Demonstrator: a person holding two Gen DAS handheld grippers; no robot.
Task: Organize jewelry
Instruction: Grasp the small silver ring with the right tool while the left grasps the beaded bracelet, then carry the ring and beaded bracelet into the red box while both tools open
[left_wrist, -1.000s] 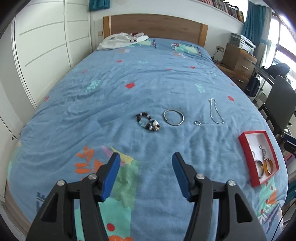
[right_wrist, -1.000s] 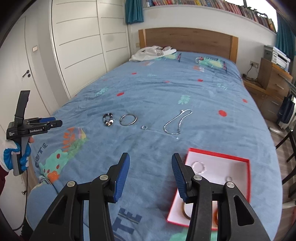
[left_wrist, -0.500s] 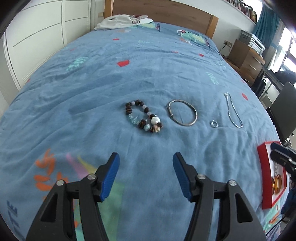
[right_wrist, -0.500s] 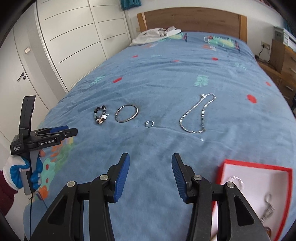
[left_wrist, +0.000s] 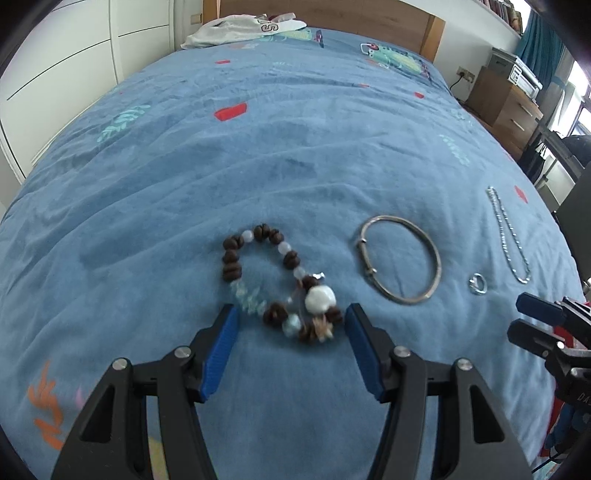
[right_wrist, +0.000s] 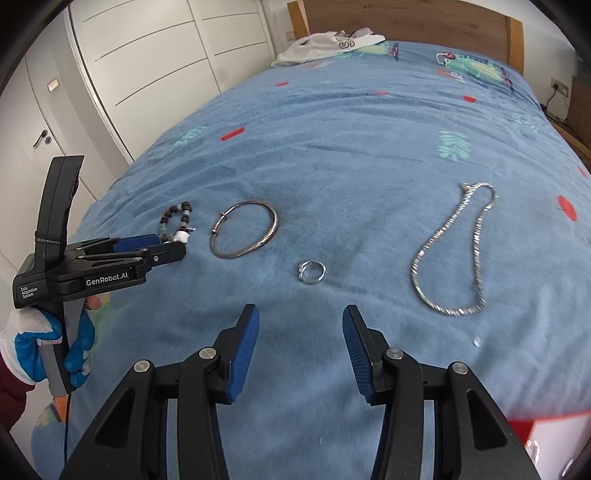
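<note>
Open left gripper (left_wrist: 290, 317) around near end of beaded bracelet (left_wrist: 279, 282)

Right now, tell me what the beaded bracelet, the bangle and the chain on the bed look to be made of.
Beaded bracelet: dark brown matte beads, probably wood or seed, mixed with pale translucent beads and one glossy white bead, perhaps glass or stone.
Bangle: a thin grey hoop with a dull sheen, likely silver-toned metal.
Chain: fine links that glint brightly, so polished silver-coloured metal; which alloy cannot be told.
</note>
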